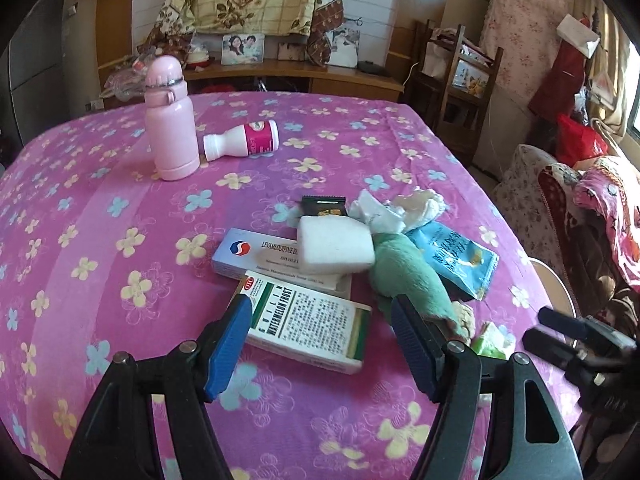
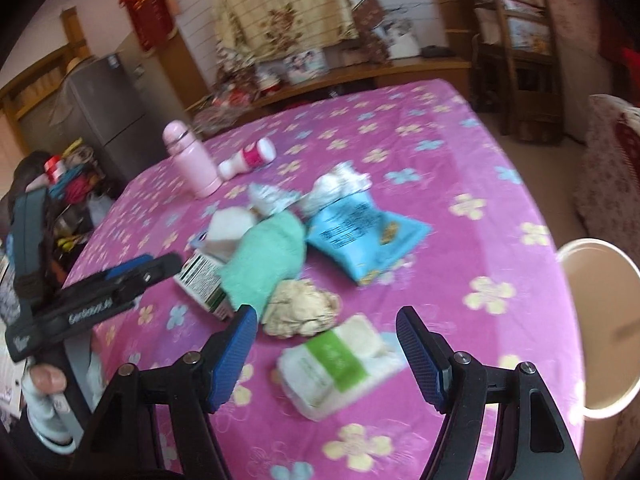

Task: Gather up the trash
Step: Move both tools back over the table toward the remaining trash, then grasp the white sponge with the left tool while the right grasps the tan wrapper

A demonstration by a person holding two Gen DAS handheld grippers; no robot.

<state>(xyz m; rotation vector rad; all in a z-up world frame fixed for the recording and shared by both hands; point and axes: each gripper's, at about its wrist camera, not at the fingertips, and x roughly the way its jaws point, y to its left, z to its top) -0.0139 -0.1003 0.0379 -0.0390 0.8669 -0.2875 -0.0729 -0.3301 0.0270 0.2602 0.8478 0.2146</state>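
A pile of items lies on the pink flowered tablecloth (image 1: 100, 208). My left gripper (image 1: 322, 310) is open over a green and white medicine box (image 1: 310, 326). Beyond it lie a blue and white medicine box (image 1: 244, 256), a white sponge block (image 1: 334, 250), a green plush cloth (image 1: 404, 276), a blue snack bag (image 1: 456, 260) and crumpled white tissue (image 1: 400, 210). My right gripper (image 2: 326, 322) is open just above a green and white tissue pack (image 2: 340, 364), close to a crumpled beige paper ball (image 2: 300, 312). The blue snack bag (image 2: 360, 236) lies beyond it.
A pink flask (image 1: 170, 120) stands at the far left of the table beside a lying white and pink bottle (image 1: 242, 140). A cream bin (image 2: 600, 320) stands off the table's right edge. A wooden shelf (image 1: 460, 80) and a sofa (image 1: 580, 220) are on the right.
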